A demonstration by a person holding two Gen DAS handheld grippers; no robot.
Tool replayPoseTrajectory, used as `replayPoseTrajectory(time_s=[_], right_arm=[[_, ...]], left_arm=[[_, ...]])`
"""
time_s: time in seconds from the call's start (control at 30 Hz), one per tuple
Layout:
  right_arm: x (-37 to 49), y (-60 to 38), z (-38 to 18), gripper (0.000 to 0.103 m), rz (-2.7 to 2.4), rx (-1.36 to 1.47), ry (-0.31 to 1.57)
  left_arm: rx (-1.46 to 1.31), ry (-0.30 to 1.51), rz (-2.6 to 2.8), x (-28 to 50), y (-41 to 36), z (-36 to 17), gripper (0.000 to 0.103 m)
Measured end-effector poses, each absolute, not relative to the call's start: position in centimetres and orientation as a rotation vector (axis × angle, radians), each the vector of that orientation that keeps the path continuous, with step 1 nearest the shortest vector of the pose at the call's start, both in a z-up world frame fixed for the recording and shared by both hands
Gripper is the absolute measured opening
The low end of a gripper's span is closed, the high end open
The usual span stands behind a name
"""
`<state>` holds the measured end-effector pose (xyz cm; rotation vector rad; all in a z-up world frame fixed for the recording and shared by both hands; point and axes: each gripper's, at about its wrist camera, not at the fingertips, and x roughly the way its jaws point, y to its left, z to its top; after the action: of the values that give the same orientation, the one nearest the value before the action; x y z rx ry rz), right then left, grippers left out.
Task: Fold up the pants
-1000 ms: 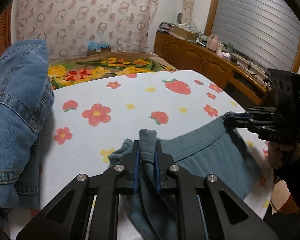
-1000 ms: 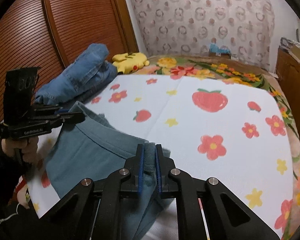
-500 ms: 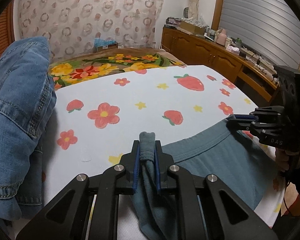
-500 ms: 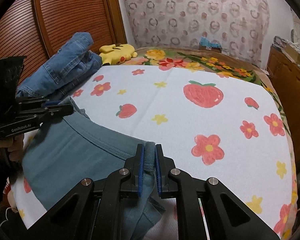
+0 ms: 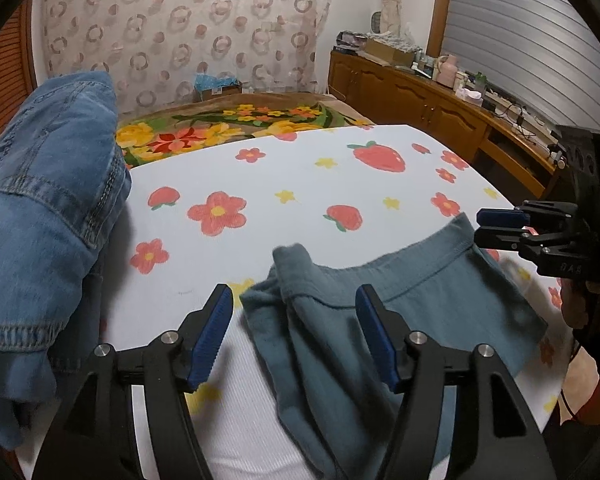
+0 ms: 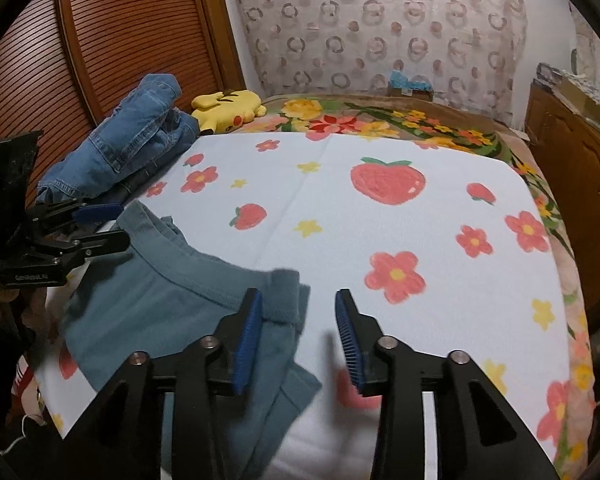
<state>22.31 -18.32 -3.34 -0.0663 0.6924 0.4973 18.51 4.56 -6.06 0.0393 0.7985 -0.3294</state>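
Now both tools released: left tool (image 5: 296, 332), right tool (image 6: 300, 328); teal pants (image 5: 412, 300) lie waistband toward bed's (image 6: 380, 240) far end, spread widthwise.

Pants (image 5: 400, 320) lie on sheet (image 5: 300, 184); denim pile (image 5: 48, 216) probably touching, left.

Both wrist views low, close over the bed (image 5: 300, 184), facing the headboard wall, sharing the teal pants (image 6: 160, 292)

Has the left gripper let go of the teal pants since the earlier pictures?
Yes. The left gripper was shut on the teal pants; now its jaws stand open, and the waistband lies on the strawberry sheet.
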Motion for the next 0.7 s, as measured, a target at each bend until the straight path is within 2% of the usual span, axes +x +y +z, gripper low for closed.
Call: replayPoseTrajectory(time_s=[0.43,0.7], right_arm=[[19.9,-19.3,-5.0,0.044,0.484,-0.024,0.781],[19.9,-18.3,-4.9,0.044,0.495,-0.034,0.773]], left_arm=[[0.009,0.867,-0.323,18.7,4.9,-8.7,0.065],[-0.026,0.872,-0.326,18.9,5.5,-9.1,0.072]])
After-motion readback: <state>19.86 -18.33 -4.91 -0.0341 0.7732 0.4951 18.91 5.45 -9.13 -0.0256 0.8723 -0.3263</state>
